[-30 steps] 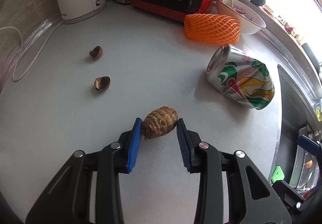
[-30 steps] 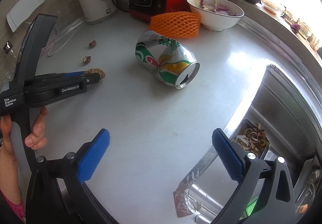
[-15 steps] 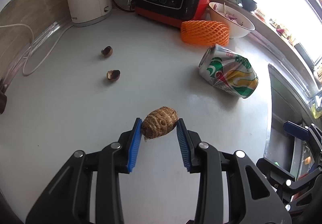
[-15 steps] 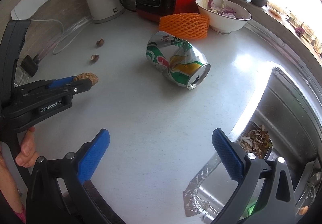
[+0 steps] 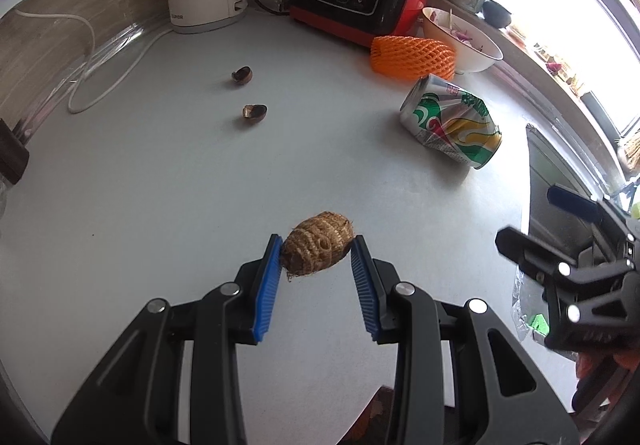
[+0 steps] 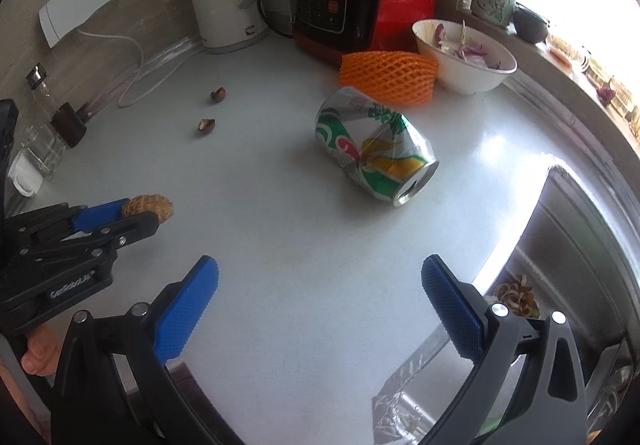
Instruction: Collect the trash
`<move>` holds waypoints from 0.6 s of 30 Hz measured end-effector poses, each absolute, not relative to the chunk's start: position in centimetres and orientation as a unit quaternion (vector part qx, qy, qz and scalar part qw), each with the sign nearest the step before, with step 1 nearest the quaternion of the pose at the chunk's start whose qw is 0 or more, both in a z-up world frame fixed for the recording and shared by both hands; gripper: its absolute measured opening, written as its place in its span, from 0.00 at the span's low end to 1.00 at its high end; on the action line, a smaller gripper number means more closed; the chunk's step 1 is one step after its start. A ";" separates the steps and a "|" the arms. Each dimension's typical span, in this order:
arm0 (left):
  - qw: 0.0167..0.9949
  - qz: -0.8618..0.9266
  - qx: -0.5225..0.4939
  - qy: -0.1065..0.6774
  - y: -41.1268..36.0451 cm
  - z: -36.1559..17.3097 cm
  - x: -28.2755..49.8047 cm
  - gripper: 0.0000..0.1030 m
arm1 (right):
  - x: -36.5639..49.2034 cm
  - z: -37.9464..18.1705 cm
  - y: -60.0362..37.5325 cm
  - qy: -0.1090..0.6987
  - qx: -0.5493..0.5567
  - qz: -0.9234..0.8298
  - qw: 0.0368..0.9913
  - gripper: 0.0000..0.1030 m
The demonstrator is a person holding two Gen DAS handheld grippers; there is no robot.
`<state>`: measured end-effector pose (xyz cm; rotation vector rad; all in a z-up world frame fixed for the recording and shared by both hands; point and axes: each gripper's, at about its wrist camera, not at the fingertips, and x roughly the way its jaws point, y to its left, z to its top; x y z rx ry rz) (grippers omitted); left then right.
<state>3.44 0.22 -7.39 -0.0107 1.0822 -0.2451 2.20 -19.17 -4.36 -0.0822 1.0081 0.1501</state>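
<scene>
Blue pads of the left gripper [image 5: 316, 263] pinch a brown fibrous husk [image 5: 318, 249], lifted clear above the tabletop [image 5: 160, 185]; carrying it off looks like the step in hand. From the right wrist, the right gripper [image 6: 320, 309] hangs wide open and empty near the crushed can [image 6: 374, 149]; next, the husk needs a bin, none clearly visible

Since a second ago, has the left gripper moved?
Yes. In the right wrist view the left gripper, jaws shut on the husk, has pulled away from the two shells, toward the camera.
</scene>
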 end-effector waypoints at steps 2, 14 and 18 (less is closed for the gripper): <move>0.850 -0.114 -0.004 0.514 0.5 -7.3 3.2 0.34 | 3.4 -3.7 -19.1 0.467 -0.067 0.073 0.879 0.98; 0.851 -0.107 -0.018 0.515 0.9 -6.6 2.8 0.31 | 11.0 -5.8 -19.9 0.474 -0.170 0.110 0.857 0.98; 0.847 -0.110 -0.025 0.519 0.9 -6.5 2.8 0.22 | 12.1 -7.0 -20.0 0.485 -0.152 0.118 0.853 0.98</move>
